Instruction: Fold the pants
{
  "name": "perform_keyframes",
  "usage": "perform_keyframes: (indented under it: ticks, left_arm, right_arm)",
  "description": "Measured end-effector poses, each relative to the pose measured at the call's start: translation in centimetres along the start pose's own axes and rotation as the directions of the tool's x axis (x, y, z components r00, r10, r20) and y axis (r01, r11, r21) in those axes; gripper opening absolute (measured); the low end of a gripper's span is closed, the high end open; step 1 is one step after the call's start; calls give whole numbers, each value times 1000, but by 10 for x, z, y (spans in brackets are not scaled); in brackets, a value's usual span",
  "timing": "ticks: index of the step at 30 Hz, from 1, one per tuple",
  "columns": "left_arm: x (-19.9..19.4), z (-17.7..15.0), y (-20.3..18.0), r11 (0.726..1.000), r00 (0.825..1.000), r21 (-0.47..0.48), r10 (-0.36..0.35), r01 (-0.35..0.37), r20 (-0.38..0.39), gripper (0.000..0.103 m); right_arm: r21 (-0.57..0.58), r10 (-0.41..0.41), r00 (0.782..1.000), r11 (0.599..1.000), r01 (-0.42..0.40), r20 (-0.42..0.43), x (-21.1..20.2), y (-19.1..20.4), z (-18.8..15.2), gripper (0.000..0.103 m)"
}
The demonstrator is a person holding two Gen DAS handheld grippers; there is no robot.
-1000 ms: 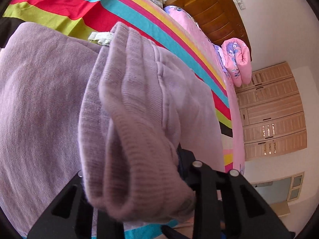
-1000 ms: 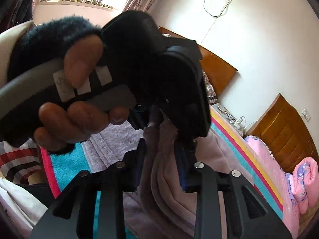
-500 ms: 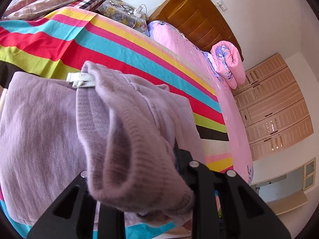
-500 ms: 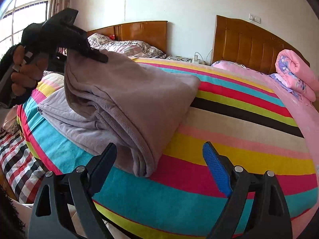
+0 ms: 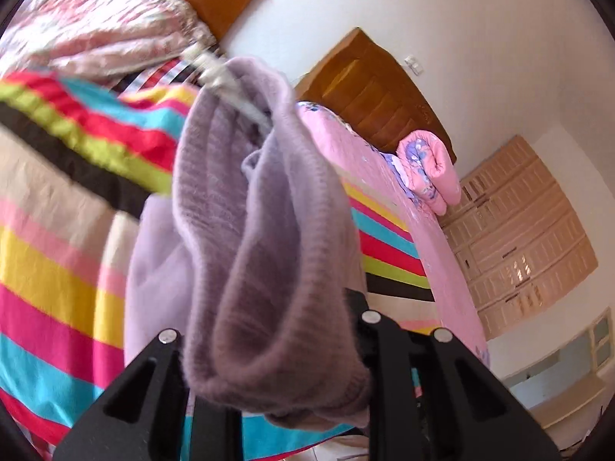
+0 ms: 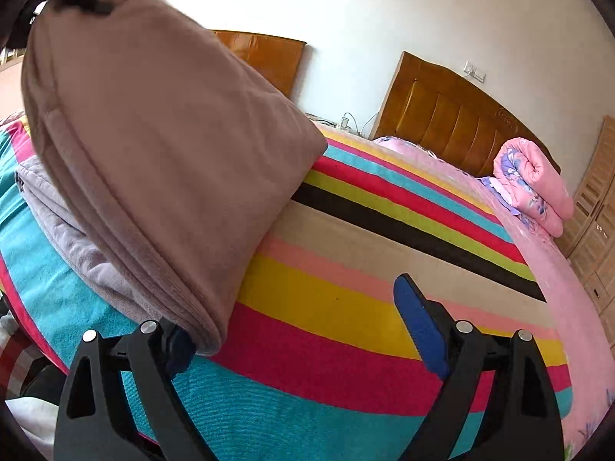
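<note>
The mauve knit pants [image 5: 265, 253] hang in a thick folded bunch from my left gripper [image 5: 269, 349], which is shut on their ribbed edge; a white drawstring [image 5: 226, 88] sticks out at the top. In the right wrist view the same pants [image 6: 153, 161] are lifted at the upper left, their lower end resting on the striped bed cover [image 6: 346, 276]. My right gripper [image 6: 303, 330] is open and empty, low over the bed, its left finger just under the hanging fold.
A pink sheet [image 6: 538, 238] covers the bed's far side with a rolled pink quilt [image 6: 534, 184] by the wooden headboard [image 6: 453, 123]. A floral quilt [image 5: 100, 27] lies at the other headboard. Wardrobe doors [image 5: 522, 230] stand to the right.
My left gripper has lifted the pants higher off the bed and swung them. My right gripper let go of the pants about a second ago, opened, and moved closer beneath them.
</note>
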State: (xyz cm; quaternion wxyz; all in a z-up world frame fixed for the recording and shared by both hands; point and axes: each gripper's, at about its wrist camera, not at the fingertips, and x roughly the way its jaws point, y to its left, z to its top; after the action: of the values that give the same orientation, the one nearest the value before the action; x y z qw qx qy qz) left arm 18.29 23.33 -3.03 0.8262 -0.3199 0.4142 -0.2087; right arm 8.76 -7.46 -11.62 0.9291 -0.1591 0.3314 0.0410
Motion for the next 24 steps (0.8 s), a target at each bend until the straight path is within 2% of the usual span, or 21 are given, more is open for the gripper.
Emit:
perform_keyframes:
  ticks: [2,3,4,8,12,15,18,19,20,21,22,24]
  left_arm:
    - [22,-31,66,991,999,-126,29,-32,-31,22]
    - [25,-42,81,989,999,-143,-39,41,16,22]
    - [19,-46,83,987,993,-123,-94,102,72,23]
    - [19,-43,68,997,998,-70,-29,34,62,24]
    - [15,-45,69,996,996,-77,-40,46,79,25]
    - [15,-46,74,996,995,-70,-49,56,92,28]
    - [10,-49,78,998,995,-47,-48,52,93,38]
    - [7,-48,73,999,995,-29,-27,30,98,47]
    - [1,-47,67,1000,994,-3,12,-12,113,64]
    - [-8,-45,59,996,986,23,78,-82,147,73]
    - [-20,-44,52,985,967,45,156,-168,201,83]
    - [-52,-42,41,952,913,60,268,-300,307,87]
  right_arm:
    - [41,17,1000,999,-17,6,-1,-2,-2,88]
    - [21,7,1000,1000,-7,9,-3,0,0,88]
    - [-4,-2,1000,1000,2,11,-5,1,1,88]
    - [8,14,1000,1000,-14,2,-4,0,2,88]
    - [36,44,999,998,-44,-2,2,-10,1,89]
    - [67,101,995,993,-101,-2,5,-18,1,89]
    - [60,139,990,988,-139,9,2,-20,-1,90]
    - [44,147,989,988,-148,18,-1,-20,-2,90]
    - [29,159,987,987,-160,30,-4,-22,-3,90]
    - [20,178,983,984,-179,39,-8,-24,-5,90]
    - [18,205,978,978,-206,45,-14,-27,-8,90]
    - [37,294,955,955,-295,49,-26,-39,-16,90]
